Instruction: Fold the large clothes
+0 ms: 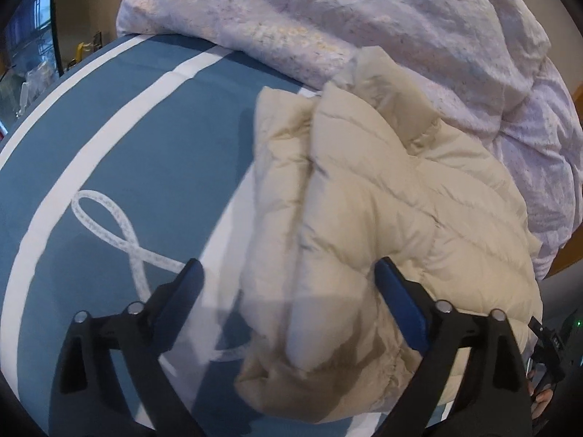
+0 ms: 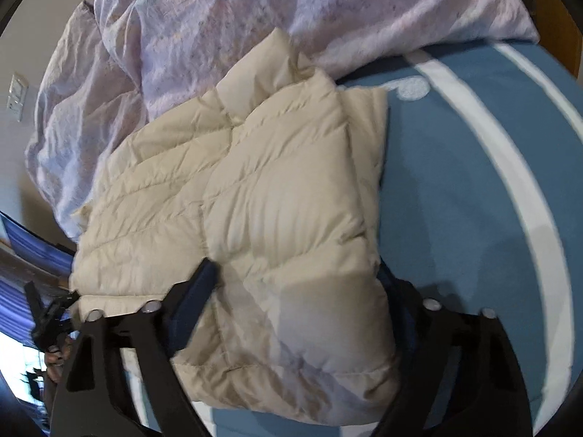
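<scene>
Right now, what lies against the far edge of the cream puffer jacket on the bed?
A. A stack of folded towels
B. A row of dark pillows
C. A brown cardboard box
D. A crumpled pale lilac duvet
D: the puffer jacket lies on the blue striped bedspread, its far end against a bunched lilac duvet.

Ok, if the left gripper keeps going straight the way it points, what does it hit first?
Most likely the cream puffer jacket: its folded near edge already lies between the open left gripper fingers. Depth is hard to judge.

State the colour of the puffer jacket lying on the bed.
Cream puffer jacket, shown best in the right wrist view.
</scene>
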A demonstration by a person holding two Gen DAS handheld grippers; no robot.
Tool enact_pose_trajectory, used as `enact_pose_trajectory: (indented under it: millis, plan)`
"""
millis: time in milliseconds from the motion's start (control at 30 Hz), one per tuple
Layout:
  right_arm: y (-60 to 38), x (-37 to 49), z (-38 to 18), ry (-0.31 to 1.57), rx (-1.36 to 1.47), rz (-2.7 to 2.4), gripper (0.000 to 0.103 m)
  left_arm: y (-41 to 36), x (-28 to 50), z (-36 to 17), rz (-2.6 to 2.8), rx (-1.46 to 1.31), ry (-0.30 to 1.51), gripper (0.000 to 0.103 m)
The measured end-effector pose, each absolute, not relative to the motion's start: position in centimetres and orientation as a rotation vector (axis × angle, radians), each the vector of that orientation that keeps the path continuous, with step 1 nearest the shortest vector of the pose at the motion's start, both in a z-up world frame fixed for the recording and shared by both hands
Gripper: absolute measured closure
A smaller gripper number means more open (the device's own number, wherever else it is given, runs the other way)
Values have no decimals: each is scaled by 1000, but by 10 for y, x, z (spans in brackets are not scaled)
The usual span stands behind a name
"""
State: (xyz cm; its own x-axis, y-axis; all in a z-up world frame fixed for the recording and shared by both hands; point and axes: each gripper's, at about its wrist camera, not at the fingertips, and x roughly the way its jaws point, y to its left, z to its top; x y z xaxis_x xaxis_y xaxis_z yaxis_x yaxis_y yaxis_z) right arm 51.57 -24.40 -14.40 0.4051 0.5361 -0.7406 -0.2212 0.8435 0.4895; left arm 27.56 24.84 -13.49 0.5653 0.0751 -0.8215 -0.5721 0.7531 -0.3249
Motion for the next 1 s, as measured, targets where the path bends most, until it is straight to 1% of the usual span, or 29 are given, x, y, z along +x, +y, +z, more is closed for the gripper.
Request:
enact_pose_trajectory:
  millis: [67,100,133,167,200,233,267,300,333,367,400,433,500,733,1000]
  plan:
    - [-245,514,-145,1055,382,510,31,247,275,-134,387,-638,890,28]
    - [-248,514,-146,1057,401,518,37,246,274,-134,372,-655,884,32]
    - [-250,514,-147,1059,426,525,39,246,273,-134,362,-678,878,38]
    - [-253,514,-149,1061,459,534,45,246,272,-135,358,-698,871,43]
    - [-256,514,-151,1064,486,543,51,246,271,-135,353,-714,866,46]
    - [-260,513,-153,1066,525,554,54,246,270,-135,352,-720,864,51]
    - [-265,512,-155,1067,577,568,61,245,270,-135,350,-726,859,59]
    - [-270,510,-156,1068,611,582,70,244,268,-134,340,-735,849,64]
    - [-272,509,-156,1065,645,598,73,244,268,-133,334,-740,843,74]
    - [-274,506,-154,1058,667,614,78,243,266,-130,326,-747,833,81]
    - [-275,504,-151,1051,673,624,82,243,265,-126,320,-754,825,83]
    - [-275,501,-147,1041,665,641,83,243,264,-123,316,-755,819,86]
    - [-273,493,-137,1020,678,670,86,245,257,-115,301,-755,799,89]
    - [-268,451,-113,992,687,774,87,259,211,-93,263,-774,759,90]
    - [-273,391,-123,1033,640,793,87,265,151,-90,210,-732,772,89]
